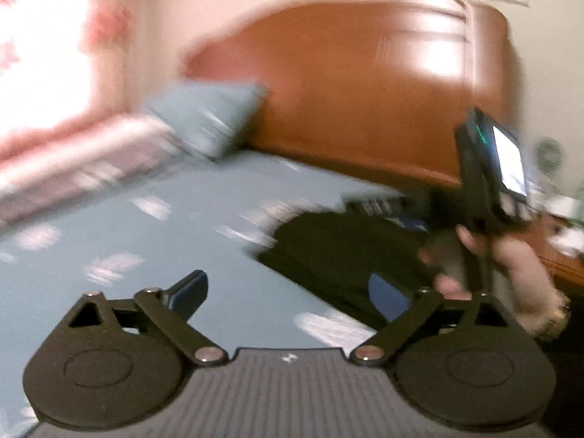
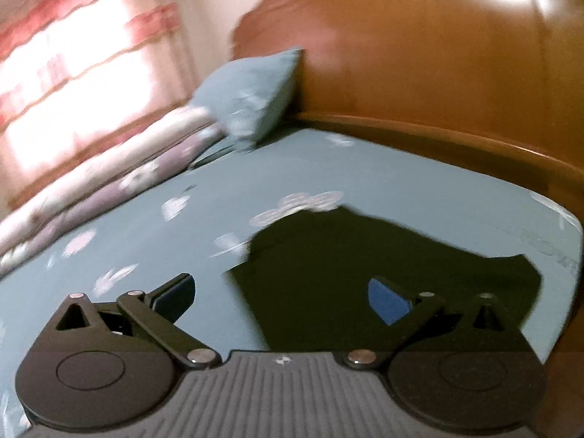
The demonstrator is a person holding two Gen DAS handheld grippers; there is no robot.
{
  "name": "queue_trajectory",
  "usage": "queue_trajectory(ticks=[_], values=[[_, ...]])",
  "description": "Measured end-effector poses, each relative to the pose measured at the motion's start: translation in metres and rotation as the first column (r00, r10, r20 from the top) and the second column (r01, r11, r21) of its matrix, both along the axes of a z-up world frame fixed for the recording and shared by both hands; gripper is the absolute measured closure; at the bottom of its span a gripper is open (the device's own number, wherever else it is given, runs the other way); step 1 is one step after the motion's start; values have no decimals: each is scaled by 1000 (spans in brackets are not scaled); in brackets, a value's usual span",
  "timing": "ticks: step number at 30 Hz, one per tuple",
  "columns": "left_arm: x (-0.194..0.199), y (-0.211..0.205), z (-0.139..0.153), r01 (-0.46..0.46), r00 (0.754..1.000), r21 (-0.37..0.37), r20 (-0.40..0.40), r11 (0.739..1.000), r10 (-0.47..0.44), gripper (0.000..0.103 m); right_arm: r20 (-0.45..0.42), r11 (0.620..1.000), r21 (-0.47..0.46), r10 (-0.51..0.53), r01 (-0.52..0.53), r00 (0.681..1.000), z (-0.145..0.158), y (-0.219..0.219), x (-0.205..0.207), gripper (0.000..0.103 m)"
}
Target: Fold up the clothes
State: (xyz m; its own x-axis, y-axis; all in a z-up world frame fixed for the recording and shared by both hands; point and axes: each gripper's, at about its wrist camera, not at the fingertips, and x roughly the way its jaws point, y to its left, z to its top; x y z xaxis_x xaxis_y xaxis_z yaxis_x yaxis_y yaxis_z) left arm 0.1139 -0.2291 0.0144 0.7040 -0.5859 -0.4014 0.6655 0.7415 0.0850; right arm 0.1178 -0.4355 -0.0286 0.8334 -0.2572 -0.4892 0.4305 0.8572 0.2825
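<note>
A black garment [image 1: 346,248] lies flat on the teal flowered bed sheet [image 1: 146,241]. My left gripper [image 1: 288,292] hovers above the sheet at the garment's left edge, open, with nothing between its blue pads. A person's hand [image 1: 511,266] holds the other gripper's body [image 1: 485,168] upright over the garment's right side. In the right wrist view the same black garment [image 2: 365,255] spreads near the bed's right corner. My right gripper [image 2: 281,297] hangs above it, open and empty. Both views are blurred.
A teal pillow [image 2: 252,95] leans against the wooden headboard [image 2: 419,65]. A folded white and purple quilt [image 2: 109,189] lies along the bed's left side. A pink-striped curtain [image 2: 73,73] covers a bright window. The sheet [image 2: 182,241] left of the garment is bare.
</note>
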Motion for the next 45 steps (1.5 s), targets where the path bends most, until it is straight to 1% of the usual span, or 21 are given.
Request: queue_trajectory(ticks=[1,2,4,6,7,9,11,13,16,17,18,20,21,23,26,28,31,34,37,40,45], values=[[-9,9,6,-55,997,-16,54,998,56,1,-3,1000,-3,27,-27,1000,2,17,-2,0],[-19,21,8,-112,989,-37,96,993,115,1,-15,999,7,51,-51,999,1,31,-4,0],[-33,45,11,-218,958,-67,175,974,226,1,-39,995,29,98,-97,994,-3,59,-8,0],[-45,64,7,-320,921,-51,216,946,324,1,-93,986,45,163,-160,982,-9,84,-8,0],[-49,71,4,-350,913,-40,210,936,350,1,-140,980,29,199,-197,970,-10,98,-8,0],[-56,85,-3,-406,894,-19,198,914,402,1,-196,974,-25,217,-226,956,-10,122,-13,0],[-66,97,-9,-428,889,-24,166,903,426,1,-216,965,-66,235,-254,948,-5,142,-25,0],[-73,108,-13,-440,891,-35,109,898,441,1,-231,953,-57,278,-298,932,1,157,-36,0],[-80,123,-17,-487,873,-12,27,874,487,1,-257,946,-50,297,-320,920,7,177,-52,0],[-84,128,-17,-508,861,-10,3,861,508,1,-261,944,-56,299,-324,918,9,182,-58,0],[-87,132,-16,-536,844,-15,-22,844,536,1,-261,940,-64,307,-334,915,9,187,-65,0],[-98,151,-18,-580,814,-28,-53,814,578,1,-261,932,-81,323,-354,910,9,199,-78,0],[-103,157,-18,-598,800,-22,-69,801,596,1,-266,928,-85,331,-364,906,10,203,-84,0],[-107,167,-21,-621,779,-3,-111,784,617,1,-267,923,-80,343,-376,900,10,206,-94,0],[-110,177,-28,-638,749,16,-218,770,625,1,-276,918,-84,353,-388,894,9,209,-105,0],[-107,179,-35,-635,735,38,-275,771,619,1,-285,912,-100,357,-399,889,10,211,-108,0],[-108,175,-39,-637,727,59,-283,768,625,1,-287,910,-122,351,-397,891,15,213,-111,0],[-111,173,-39,-627,735,75,-273,776,621,1,-288,909,-139,343,-394,894,19,214,-113,0],[-112,173,-38,-638,720,81,-292,766,630,1,-289,906,-142,348,-399,892,20,216,-115,0],[-113,175,-40,-643,705,107,-305,758,641,1,-300,899,-137,362,-416,882,19,220,-117,0],[-112,180,-41,-641,697,124,-319,757,642,1,-330,886,-153,371,-437,868,15,228,-117,0]])
